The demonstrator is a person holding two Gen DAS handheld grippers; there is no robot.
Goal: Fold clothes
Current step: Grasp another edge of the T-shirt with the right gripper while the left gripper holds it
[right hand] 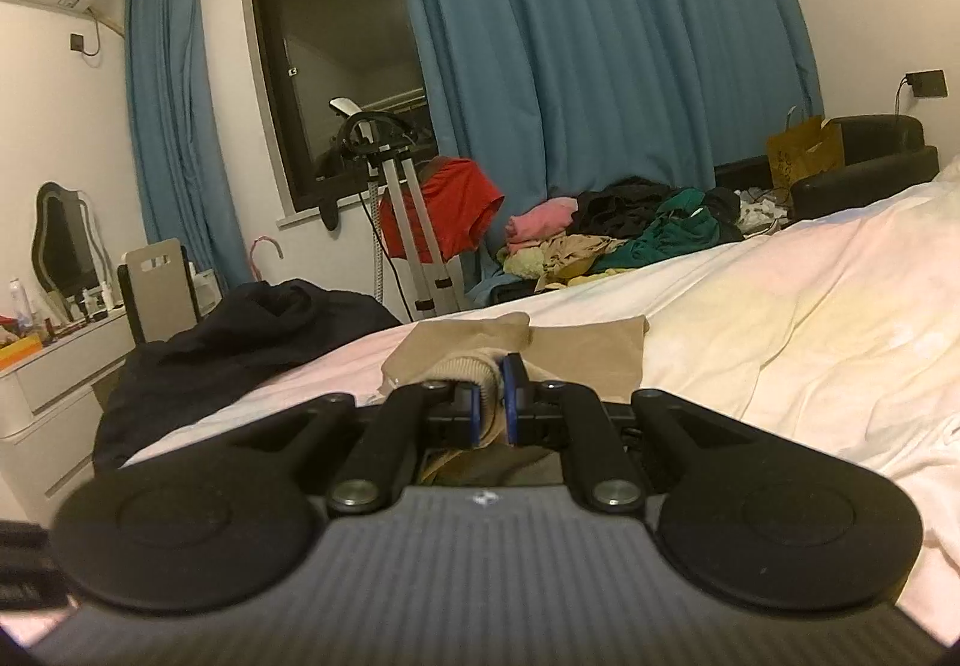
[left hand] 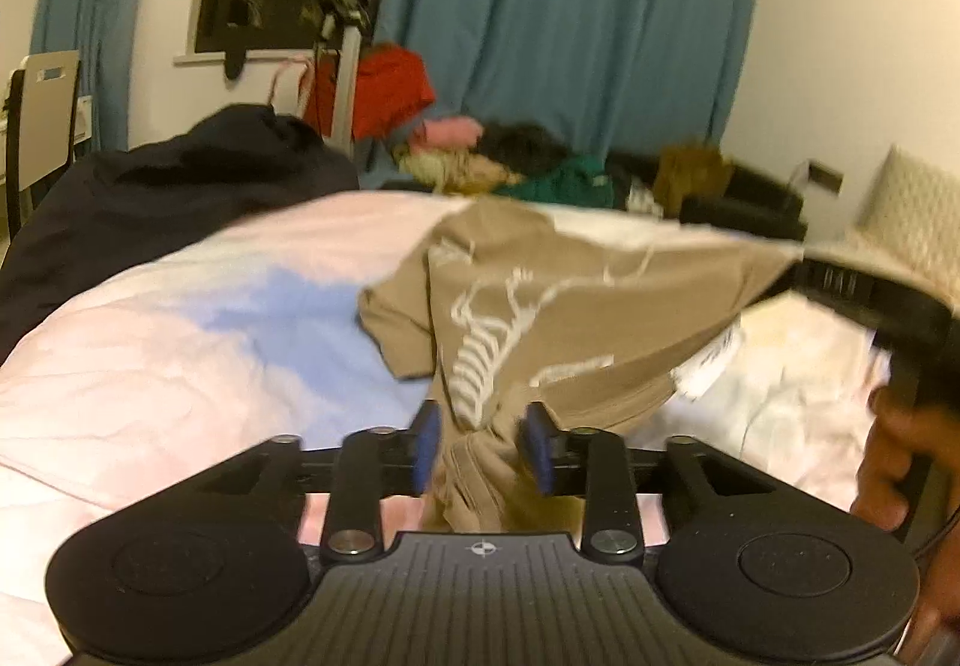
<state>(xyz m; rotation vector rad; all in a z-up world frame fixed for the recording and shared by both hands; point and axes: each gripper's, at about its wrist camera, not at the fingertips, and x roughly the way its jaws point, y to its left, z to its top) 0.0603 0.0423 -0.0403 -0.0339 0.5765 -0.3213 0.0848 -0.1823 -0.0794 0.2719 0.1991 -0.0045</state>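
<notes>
Tan cotton T-shirt [left hand: 576, 306] half-lifted off bed [left hand: 180, 342] | left gripper [left hand: 483, 444] parted, cloth between its pads unpinched | right gripper [right hand: 491, 396] clamped on ribbed edge | we judge it light, floppy; take hems, corners.

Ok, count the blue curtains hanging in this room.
2: one blue curtain left of the dark window, one wider curtain to its right. Others may hang outside the views.
</notes>
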